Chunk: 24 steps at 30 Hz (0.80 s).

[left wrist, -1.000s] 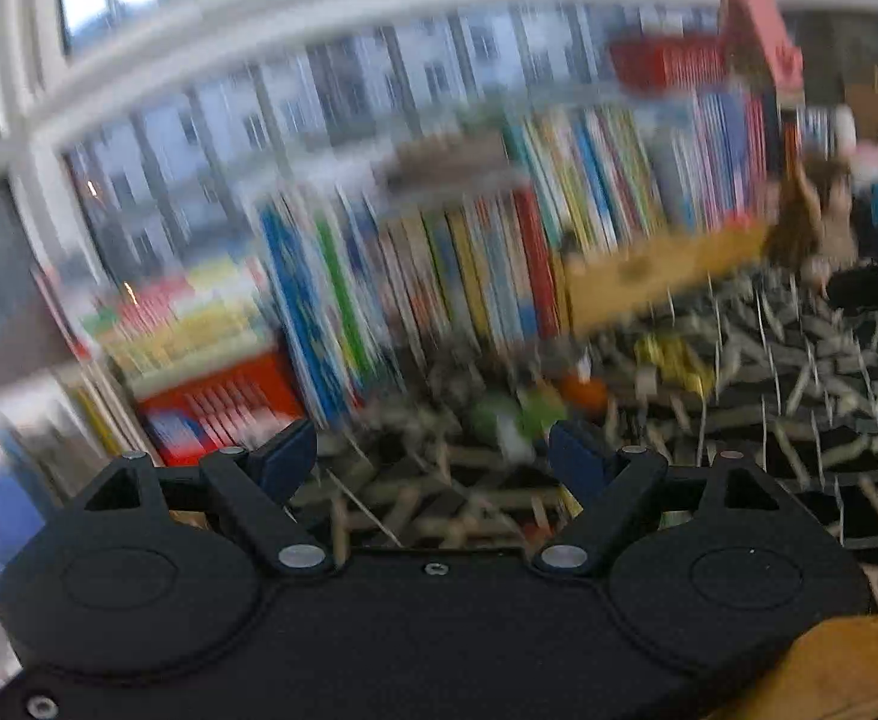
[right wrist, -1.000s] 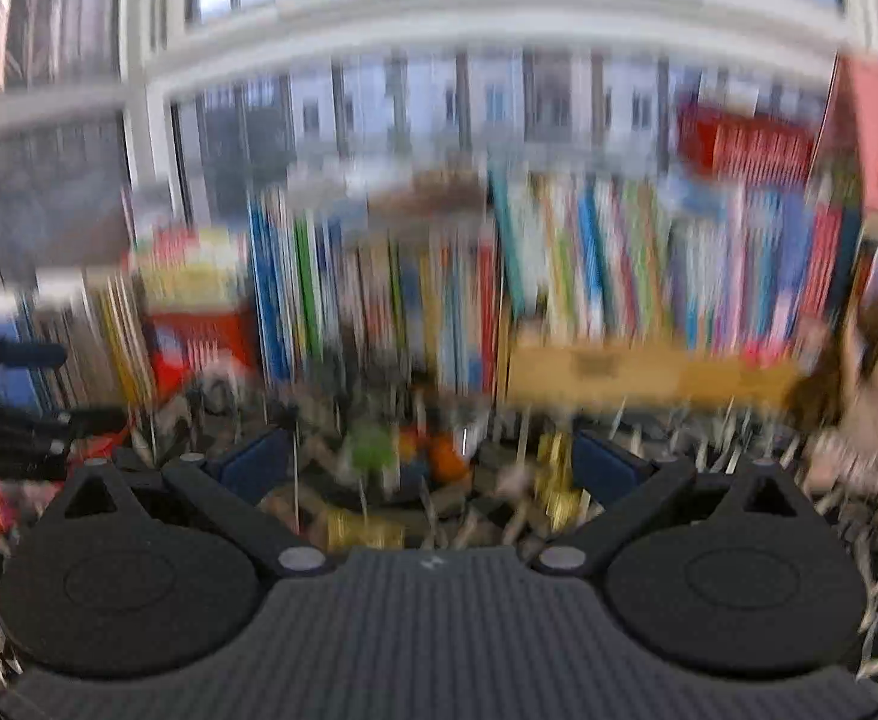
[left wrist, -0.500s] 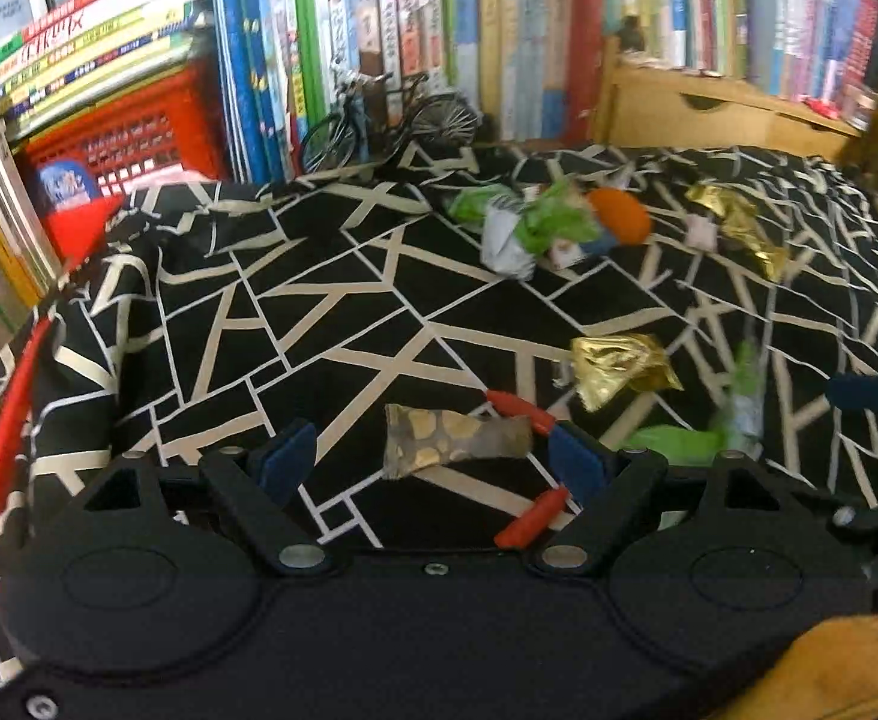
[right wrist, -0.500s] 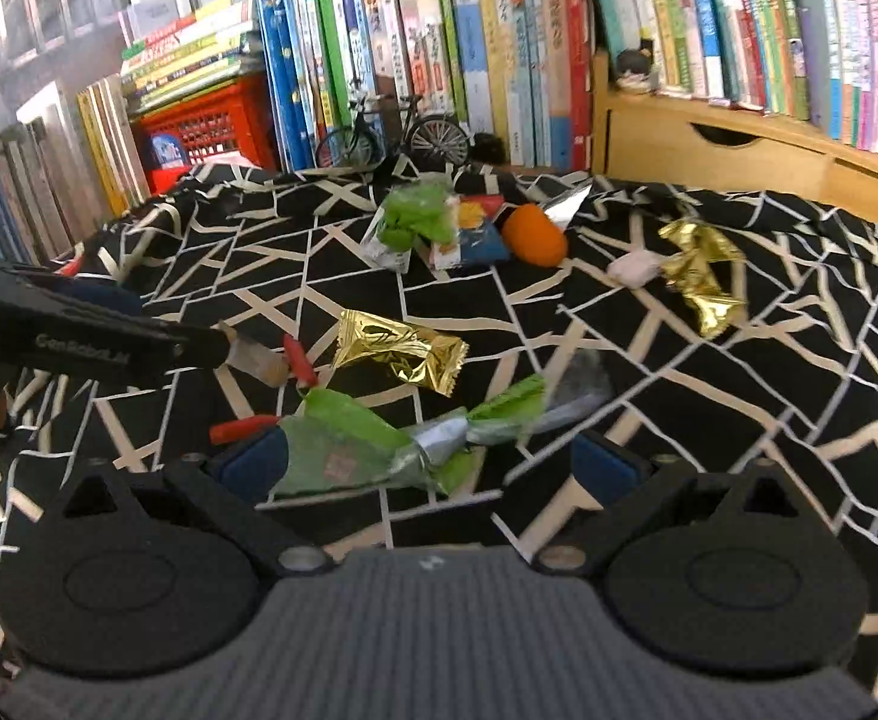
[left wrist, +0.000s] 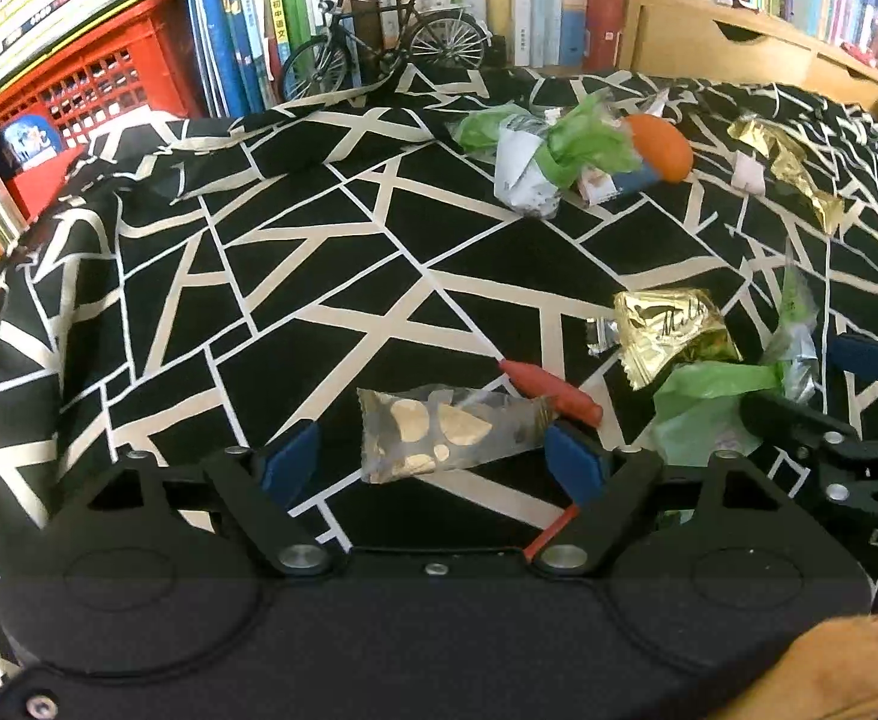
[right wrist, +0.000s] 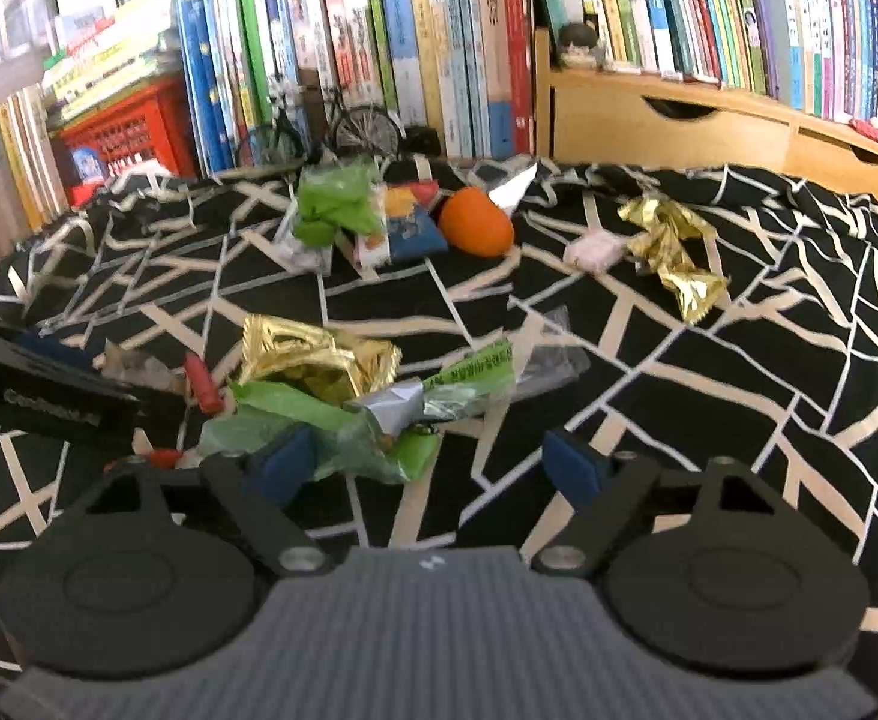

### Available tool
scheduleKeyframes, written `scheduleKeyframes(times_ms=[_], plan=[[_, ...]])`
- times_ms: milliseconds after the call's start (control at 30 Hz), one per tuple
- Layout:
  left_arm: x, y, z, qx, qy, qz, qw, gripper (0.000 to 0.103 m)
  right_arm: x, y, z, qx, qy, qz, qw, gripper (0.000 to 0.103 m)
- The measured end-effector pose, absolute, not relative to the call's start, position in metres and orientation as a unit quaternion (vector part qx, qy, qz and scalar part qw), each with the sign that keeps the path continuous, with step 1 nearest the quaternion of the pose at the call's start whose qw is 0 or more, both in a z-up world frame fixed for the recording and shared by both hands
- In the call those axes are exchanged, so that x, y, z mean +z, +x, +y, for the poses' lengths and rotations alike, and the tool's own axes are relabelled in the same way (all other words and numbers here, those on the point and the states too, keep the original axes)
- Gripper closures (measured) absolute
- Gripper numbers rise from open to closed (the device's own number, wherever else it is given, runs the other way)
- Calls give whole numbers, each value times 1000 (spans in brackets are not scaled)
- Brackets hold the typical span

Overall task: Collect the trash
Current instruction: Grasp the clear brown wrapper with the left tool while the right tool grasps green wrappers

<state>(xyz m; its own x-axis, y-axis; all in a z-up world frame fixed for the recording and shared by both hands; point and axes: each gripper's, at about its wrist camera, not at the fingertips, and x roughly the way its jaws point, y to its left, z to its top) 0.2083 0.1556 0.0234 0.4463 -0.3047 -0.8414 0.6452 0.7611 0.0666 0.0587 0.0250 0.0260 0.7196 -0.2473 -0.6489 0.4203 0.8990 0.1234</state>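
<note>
Both hand-held grippers lowered to cloth, left closing around spotted wrapper, right closing, ungripped.

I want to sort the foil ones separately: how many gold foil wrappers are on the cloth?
2. One gold foil wrapper lies crumpled near the middle, touching the green wrapper. The other lies far right beside a pink packet. More could be hidden.

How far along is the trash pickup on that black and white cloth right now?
Nothing looks collected yet. The left tool is closing around the clear wrapper with gold spots, pads not yet pressing it. The right tool is closing by the green wrapper. Left to do: both gold foil wrappers, the red scraps and the far pile beside the orange object.
</note>
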Motion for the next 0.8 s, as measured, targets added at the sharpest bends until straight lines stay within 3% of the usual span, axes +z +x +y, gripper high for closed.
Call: scheduleKeyframes(times_ms=[167,500,800], plan=[[22,208,152,-301,206,426,828,27,30,65,26,-163,112,310,930,2],[21,206,150,-324,206,418,823,43,29,81,29,-135,64,305,941,1],[21,205,154,-332,200,416,823,47,22,90,28,-101,35,314,944,1]])
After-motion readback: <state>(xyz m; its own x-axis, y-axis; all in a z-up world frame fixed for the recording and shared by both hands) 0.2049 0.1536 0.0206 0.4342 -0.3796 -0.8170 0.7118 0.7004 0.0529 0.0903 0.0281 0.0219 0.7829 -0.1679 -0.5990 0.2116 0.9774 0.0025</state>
